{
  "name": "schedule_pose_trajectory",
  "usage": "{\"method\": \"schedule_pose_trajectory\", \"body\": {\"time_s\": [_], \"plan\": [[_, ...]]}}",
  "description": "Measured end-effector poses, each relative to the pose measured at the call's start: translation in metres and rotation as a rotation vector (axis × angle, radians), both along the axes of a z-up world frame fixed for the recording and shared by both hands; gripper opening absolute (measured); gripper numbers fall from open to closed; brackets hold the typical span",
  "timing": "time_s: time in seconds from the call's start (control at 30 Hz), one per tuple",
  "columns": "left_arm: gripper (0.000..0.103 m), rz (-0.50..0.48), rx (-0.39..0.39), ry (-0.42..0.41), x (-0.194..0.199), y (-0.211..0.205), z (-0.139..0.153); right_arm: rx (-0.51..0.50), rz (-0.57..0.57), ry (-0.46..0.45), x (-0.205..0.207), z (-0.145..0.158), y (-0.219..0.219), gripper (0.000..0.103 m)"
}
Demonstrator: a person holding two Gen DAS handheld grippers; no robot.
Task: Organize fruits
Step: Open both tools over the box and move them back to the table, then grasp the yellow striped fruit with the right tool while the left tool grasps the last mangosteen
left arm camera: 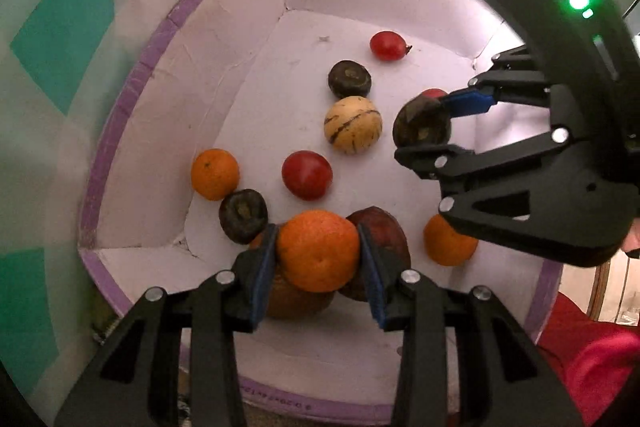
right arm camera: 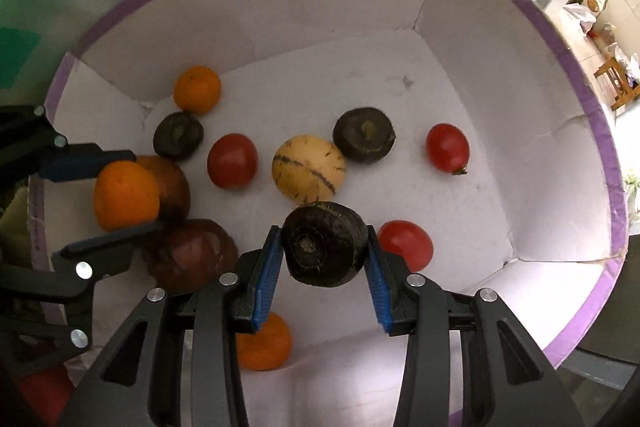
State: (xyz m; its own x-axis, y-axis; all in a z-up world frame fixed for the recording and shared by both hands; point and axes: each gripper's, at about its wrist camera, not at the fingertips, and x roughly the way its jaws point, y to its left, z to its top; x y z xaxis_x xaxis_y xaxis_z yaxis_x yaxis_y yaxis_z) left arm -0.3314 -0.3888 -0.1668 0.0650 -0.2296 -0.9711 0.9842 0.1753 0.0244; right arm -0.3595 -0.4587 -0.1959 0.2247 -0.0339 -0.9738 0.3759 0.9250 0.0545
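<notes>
The box (right arm camera: 280,7) looks like matt white cardboard, creased, with purple tape on the rim. Tomatoes (right arm camera: 447,147) are smooth and glossy; the orange (left arm camera: 318,251) has dimpled peel. Each hand-held gripper (right arm camera: 325,267) is matt black plastic with ribbed blue pads (right arm camera: 266,279) and shiny metal pins.

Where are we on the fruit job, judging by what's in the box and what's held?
Done: nothing looks grouped; oranges, tomatoes and dark fruits lie mixed in the white box. In hand: the left hand-held gripper is shut on an orange, and the right hand-held gripper is shut on a dark round fruit, both over the box. Left: sorting the loose ones, like the striped yellow fruit.
</notes>
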Motion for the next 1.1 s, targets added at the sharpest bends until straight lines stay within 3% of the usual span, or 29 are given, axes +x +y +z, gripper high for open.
{"method": "schedule_pose_trajectory", "body": {"time_s": [0.03,0.17,0.3,0.4,0.47,0.5,0.53,0.63,0.7,0.8,0.9,1.1], "plan": [[0.042,-0.001,-0.007,0.001,0.004,-0.002,0.002,0.006,-0.006,-0.003,0.000,0.001,-0.001,0.044],[0.067,-0.003,-0.075,-0.030,0.001,0.003,0.020,0.007,-0.030,-0.029,-0.004,0.012,-0.008,0.057],[0.073,-0.016,-0.182,-0.060,-0.004,0.009,0.054,-0.004,-0.082,-0.114,-0.012,0.041,-0.022,0.057],[0.083,-0.016,-0.368,-0.090,-0.003,0.027,0.107,-0.040,-0.165,-0.273,-0.023,0.085,-0.041,0.059],[0.096,0.025,-0.475,-0.121,0.009,0.045,0.140,-0.066,-0.207,-0.425,-0.029,0.123,-0.048,0.061],[0.098,0.051,-0.515,-0.136,0.017,0.055,0.152,-0.072,-0.214,-0.481,-0.029,0.135,-0.048,0.069],[0.099,0.103,-0.574,-0.160,0.031,0.070,0.169,-0.081,-0.214,-0.573,-0.031,0.155,-0.044,0.080],[0.101,0.268,-0.666,-0.221,0.074,0.114,0.201,-0.104,-0.162,-0.746,-0.026,0.193,-0.022,0.086],[0.101,0.388,-0.673,-0.291,0.104,0.141,0.211,-0.103,-0.073,-0.813,-0.008,0.210,0.005,0.088],[0.101,0.623,-0.586,-0.416,0.160,0.183,0.214,-0.123,0.056,-0.811,0.028,0.223,0.045,0.088],[0.101,0.860,-0.530,-0.438,0.216,0.233,0.212,-0.130,0.158,-0.794,0.065,0.231,0.088,0.088],[0.101,1.097,-0.464,-0.477,0.289,0.322,0.203,-0.090,0.311,-0.715,0.161,0.231,0.162,0.088]]}}
